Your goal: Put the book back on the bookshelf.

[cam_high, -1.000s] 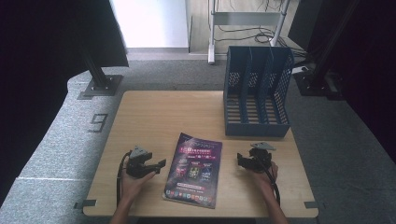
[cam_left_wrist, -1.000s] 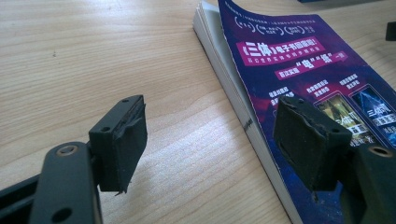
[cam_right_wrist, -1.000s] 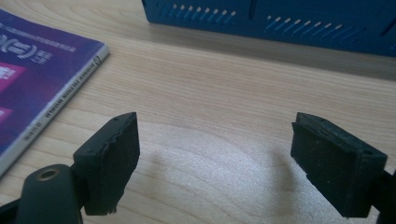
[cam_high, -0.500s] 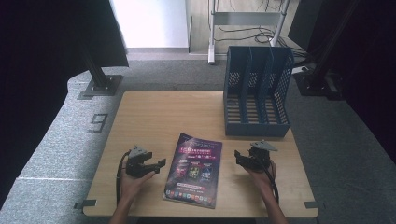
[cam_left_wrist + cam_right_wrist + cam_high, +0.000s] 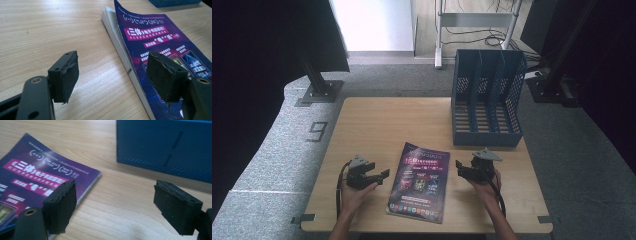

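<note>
A purple magazine (image 5: 422, 180) lies flat near the table's front edge, its cover printed with white and pink text. The left gripper (image 5: 381, 175) rests open just left of it, jaws aimed at the magazine's left edge (image 5: 125, 57); nothing sits between its pads (image 5: 65, 76). The right gripper (image 5: 460, 169) stands open to the magazine's right, jaws pointing toward the magazine's upper right corner (image 5: 95, 176), with bare wood between its pads (image 5: 61, 205). Both are held by a person's hands coming in from the bottom.
A blue file holder (image 5: 486, 97) with three slots stands at the back right of the wooden table (image 5: 392, 122); its front wall (image 5: 165, 145) is close ahead of the right gripper. Grey carpet, black stands and a metal rack surround the table.
The right gripper has edged slightly left toward the magazine. The left gripper and the magazine stay where they were.
</note>
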Motion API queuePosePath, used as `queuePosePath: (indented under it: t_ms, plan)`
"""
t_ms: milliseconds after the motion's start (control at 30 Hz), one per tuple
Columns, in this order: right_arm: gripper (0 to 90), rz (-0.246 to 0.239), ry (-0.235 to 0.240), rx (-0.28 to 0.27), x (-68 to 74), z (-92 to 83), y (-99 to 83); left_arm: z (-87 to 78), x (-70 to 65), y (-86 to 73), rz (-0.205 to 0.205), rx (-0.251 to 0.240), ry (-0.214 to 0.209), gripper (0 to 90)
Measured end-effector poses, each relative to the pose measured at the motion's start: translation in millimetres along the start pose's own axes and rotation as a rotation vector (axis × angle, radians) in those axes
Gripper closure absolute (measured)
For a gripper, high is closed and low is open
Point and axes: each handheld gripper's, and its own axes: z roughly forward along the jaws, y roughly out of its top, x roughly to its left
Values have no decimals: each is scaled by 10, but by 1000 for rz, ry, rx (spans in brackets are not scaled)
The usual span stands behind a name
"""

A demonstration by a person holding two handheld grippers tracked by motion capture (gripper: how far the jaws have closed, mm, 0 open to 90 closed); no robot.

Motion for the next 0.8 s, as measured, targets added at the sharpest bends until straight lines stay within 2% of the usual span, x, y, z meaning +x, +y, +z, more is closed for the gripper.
queuePosePath:
  t_ms: [67,233,467,633,700,800]
  plan:
    - [184,-10,7,10,48,28,29,-3,-5,4,1,-1,-5,264]
    - [186,-23,23,-15,187,50,124,-15,-31,21,10,-9,-13,263]
    - [184,-32,56,-1,338,135,151,2,-47,30,16,-5,-17,264]
    - [183,-24,87,2,411,192,111,-2,-45,31,17,-5,-11,264]
    - [182,-42,96,12,427,219,99,0,-51,26,20,-5,-5,264]
    - [183,-37,107,13,432,235,88,8,-53,16,23,4,5,264]
